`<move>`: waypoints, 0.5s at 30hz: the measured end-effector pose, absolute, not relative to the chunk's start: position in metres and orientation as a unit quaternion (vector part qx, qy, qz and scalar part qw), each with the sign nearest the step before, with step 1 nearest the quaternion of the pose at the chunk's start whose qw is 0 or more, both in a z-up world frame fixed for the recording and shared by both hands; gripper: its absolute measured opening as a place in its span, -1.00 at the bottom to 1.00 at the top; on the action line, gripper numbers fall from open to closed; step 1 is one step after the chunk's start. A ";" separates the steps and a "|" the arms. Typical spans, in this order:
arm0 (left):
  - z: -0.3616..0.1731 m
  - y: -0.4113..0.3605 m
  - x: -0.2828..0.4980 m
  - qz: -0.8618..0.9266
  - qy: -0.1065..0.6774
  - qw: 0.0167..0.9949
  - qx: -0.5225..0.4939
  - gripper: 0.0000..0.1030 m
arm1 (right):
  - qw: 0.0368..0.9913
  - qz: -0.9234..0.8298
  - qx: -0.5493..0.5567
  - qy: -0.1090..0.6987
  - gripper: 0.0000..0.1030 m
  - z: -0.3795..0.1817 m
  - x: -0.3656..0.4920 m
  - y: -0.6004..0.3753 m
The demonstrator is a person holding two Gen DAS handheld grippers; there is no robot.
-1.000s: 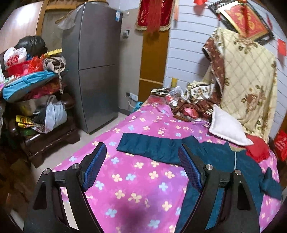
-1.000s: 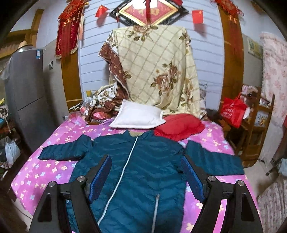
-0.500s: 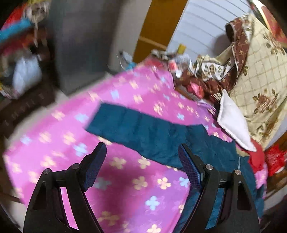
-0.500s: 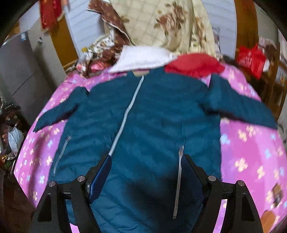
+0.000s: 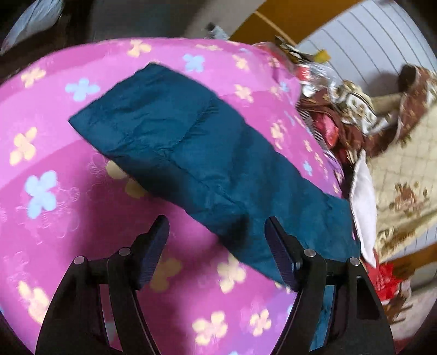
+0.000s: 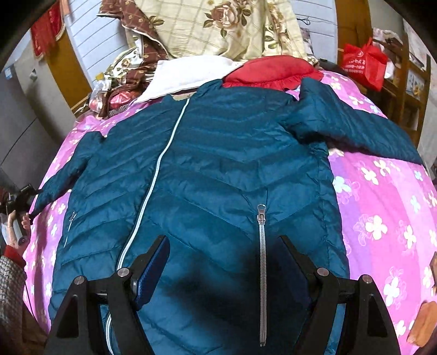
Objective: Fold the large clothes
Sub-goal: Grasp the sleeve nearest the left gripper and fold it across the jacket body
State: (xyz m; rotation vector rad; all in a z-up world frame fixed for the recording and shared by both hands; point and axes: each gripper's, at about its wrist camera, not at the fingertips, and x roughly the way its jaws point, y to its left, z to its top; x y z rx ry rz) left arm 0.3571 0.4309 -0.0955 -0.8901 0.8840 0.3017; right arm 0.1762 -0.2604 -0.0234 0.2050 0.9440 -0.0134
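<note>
A teal quilted jacket [image 6: 218,169] lies face up and spread flat on a bed with a pink flowered sheet [image 6: 382,196], its front zipper closed and both sleeves stretched out. My right gripper [image 6: 222,245] is open and empty, low over the jacket's lower front near a pocket zipper [image 6: 261,245]. My left gripper [image 5: 217,226] is open and empty, just above the lower edge of the jacket's left sleeve [image 5: 191,142]. The other hand-held gripper [image 6: 19,202] shows at that sleeve's cuff in the right wrist view.
A white pillow [image 6: 188,73] and a red garment [image 6: 270,71] lie at the jacket's collar. A floral quilt [image 6: 218,24] and piled clothes [image 5: 341,120] stand at the bed's head. A red bag [image 6: 363,62] sits on a wooden shelf at right.
Both grippers have dropped closer to the bed. The left one has moved in over the sleeve; the right one has moved down over the jacket's lower front. Both stay open.
</note>
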 end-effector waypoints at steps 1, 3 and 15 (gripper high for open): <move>-0.098 0.432 0.360 0.142 0.412 0.798 -0.416 0.40 | 0.885 -0.009 0.099 0.455 0.50 -0.024 0.177 -0.260; -0.099 0.433 0.368 0.150 0.404 0.805 -0.409 0.40 | 0.883 -0.014 0.097 0.460 0.50 -0.026 0.179 -0.261; -0.105 0.430 0.414 0.156 0.412 0.808 -0.392 -0.73 | 0.880 -0.043 0.083 0.466 0.50 -0.034 0.180 -0.267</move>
